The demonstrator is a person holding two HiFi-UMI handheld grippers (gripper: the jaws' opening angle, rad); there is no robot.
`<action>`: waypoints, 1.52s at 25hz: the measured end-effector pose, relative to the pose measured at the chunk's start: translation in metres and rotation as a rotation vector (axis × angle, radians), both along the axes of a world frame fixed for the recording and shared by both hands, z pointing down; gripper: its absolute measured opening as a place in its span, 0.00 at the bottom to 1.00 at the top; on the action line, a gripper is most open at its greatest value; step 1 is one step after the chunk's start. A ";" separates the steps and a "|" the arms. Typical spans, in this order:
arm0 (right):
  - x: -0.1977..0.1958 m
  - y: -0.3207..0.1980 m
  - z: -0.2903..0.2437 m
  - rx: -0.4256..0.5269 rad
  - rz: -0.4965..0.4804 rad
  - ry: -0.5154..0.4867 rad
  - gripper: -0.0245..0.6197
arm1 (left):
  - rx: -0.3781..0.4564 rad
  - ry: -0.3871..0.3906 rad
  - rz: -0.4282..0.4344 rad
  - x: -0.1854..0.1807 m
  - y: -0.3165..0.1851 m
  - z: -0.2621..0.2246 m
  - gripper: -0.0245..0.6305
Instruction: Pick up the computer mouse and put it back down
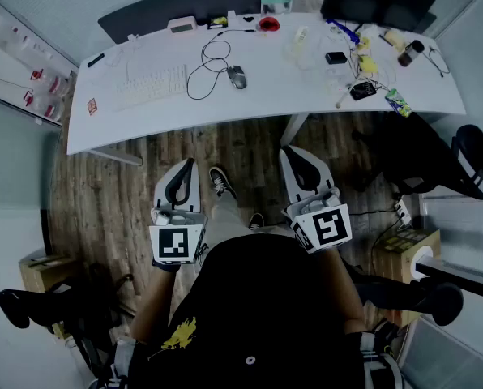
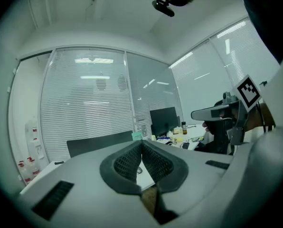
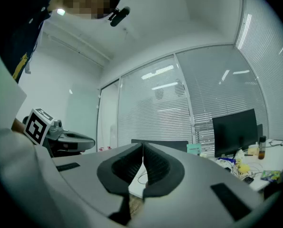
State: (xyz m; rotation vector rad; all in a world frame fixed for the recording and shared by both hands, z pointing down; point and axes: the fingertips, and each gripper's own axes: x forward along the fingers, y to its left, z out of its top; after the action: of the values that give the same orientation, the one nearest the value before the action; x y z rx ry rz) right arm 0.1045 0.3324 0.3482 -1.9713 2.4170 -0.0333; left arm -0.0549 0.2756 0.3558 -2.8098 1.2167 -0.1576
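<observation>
Since both grippers are held level above the brown wooden floor [image 1: 104, 193], on the near side of the long white bench [image 1: 250, 108], I judge that the pick is not yet begun. The left gripper [image 1: 189, 167] has its jaws pressed together with nothing between them, and the right gripper [image 1: 290, 152] is closed and empty in the same way. The small dark grey computer mouse [image 1: 237, 76] lies on the bench, about the middle of its depth, well apart from both grippers.

To do this step well, I think one gripper should first open its jaws wide. Then it should go forward over the near edge of the bench and come down with one jaw on each long side of the mouse. The thin black cable [image 1: 205, 59] makes loops just left of the mouse, so the lift should be low and gentle, so that the cable does not pull.

For room: the white keyboard [image 1: 148, 87] is near on the left. The bench on the near and right side of the mouse is bare. The small mixed things [image 1: 363, 71] lie well apart at the right. A black office chair [image 1: 468, 156] stands further right, away from the path.
</observation>
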 end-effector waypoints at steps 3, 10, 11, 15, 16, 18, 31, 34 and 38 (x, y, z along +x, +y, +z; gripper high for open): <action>-0.001 -0.002 -0.001 0.006 0.006 -0.005 0.09 | -0.008 0.000 -0.015 -0.007 -0.003 -0.001 0.06; 0.005 -0.007 -0.004 0.012 0.045 0.001 0.44 | 0.013 0.024 -0.046 -0.021 -0.008 -0.008 0.40; 0.006 -0.008 -0.003 0.013 0.052 -0.003 0.50 | 0.014 0.025 -0.046 -0.023 -0.009 -0.008 0.47; 0.008 -0.015 -0.001 0.003 0.065 -0.013 0.76 | 0.011 0.010 -0.055 -0.028 -0.014 -0.004 0.68; 0.009 -0.017 0.001 -0.005 0.065 -0.009 0.83 | 0.012 0.006 -0.059 -0.028 -0.016 -0.003 0.73; 0.009 -0.022 0.007 -0.028 0.062 0.004 0.92 | 0.013 0.010 -0.066 -0.027 -0.022 -0.001 0.79; 0.017 -0.135 0.033 -0.118 0.053 0.032 0.93 | -0.056 0.024 -0.090 -0.021 -0.133 0.025 0.82; 0.022 -0.181 0.043 -0.165 0.061 0.033 0.93 | -0.058 0.030 -0.084 -0.015 -0.181 0.026 0.82; 0.023 -0.246 0.060 -0.226 0.067 0.050 0.93 | -0.035 0.031 -0.071 -0.017 -0.249 0.029 0.82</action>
State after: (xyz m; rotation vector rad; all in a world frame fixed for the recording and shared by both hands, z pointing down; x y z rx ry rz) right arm 0.1279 0.0867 0.4083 -2.1668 2.4733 -0.2709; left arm -0.0720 0.0262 0.3845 -2.8105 1.3339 -0.1413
